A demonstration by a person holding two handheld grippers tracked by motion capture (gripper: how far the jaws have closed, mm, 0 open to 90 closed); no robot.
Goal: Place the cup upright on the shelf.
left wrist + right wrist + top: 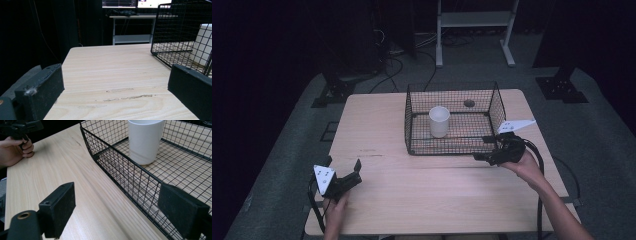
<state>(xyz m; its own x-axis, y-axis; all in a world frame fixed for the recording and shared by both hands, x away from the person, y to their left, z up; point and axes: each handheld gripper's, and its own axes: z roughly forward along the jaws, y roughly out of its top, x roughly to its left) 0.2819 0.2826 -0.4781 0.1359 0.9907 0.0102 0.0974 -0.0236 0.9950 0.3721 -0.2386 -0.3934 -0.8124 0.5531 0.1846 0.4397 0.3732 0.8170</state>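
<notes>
White smooth cup (439, 121) stands inside black wire basket (412, 120).

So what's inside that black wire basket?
Inside the wire basket stands one white cup, upright on the basket's wire floor, away from the walls. What the cup holds can't be seen from here.

A wire basket (452, 119) stands on the table (422, 195), toward its far side and right of centre. A cup (439, 121) stands upright inside the basket. The right tool (492, 148) sits just beside the basket's near right corner; the left tool (343, 172) is near the table's near left corner, well apart from the basket.
</notes>
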